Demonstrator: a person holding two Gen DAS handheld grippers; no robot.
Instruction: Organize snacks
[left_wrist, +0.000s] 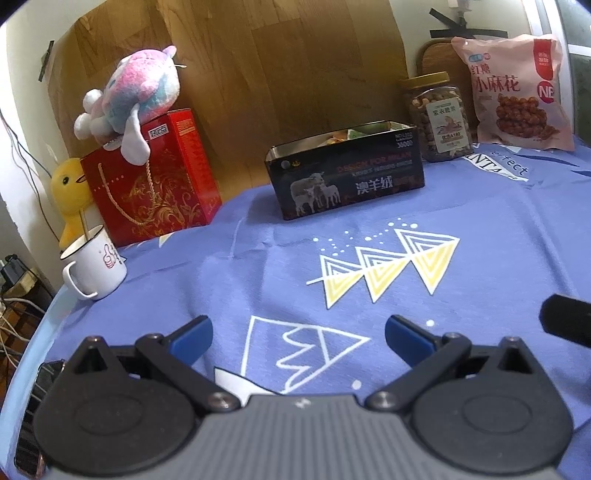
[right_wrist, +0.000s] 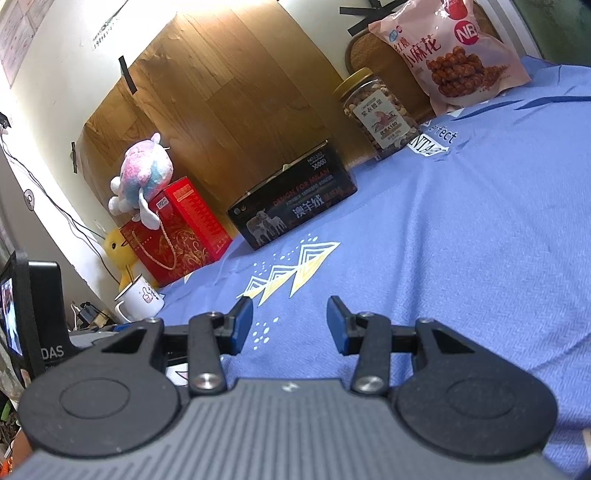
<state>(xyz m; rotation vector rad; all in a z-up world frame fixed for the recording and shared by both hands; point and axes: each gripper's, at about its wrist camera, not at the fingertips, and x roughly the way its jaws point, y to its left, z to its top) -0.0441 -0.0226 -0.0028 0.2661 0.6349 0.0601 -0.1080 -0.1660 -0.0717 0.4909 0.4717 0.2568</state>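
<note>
A black open tin (left_wrist: 347, 173) (right_wrist: 291, 210) with sheep printed on its side stands at the back of the blue cloth, with wrapped snacks showing inside it in the left wrist view. To its right are a clear jar of nuts (left_wrist: 439, 118) (right_wrist: 380, 110) with a yellow lid and a pink snack bag (left_wrist: 517, 92) (right_wrist: 454, 55) leaning on the wall. My left gripper (left_wrist: 299, 338) hovers open over the cloth near the front, nothing between its blue pads. My right gripper (right_wrist: 290, 323) is also open and empty, well short of the tin.
A red gift box (left_wrist: 155, 181) (right_wrist: 177, 229) with a plush toy (left_wrist: 136, 96) on top stands at the back left, beside a yellow duck (left_wrist: 72, 192) and a white mug (left_wrist: 96, 262) (right_wrist: 142, 299). The table edge (left_wrist: 37, 332) drops off at the left. A small screen device (right_wrist: 33, 332) sits far left.
</note>
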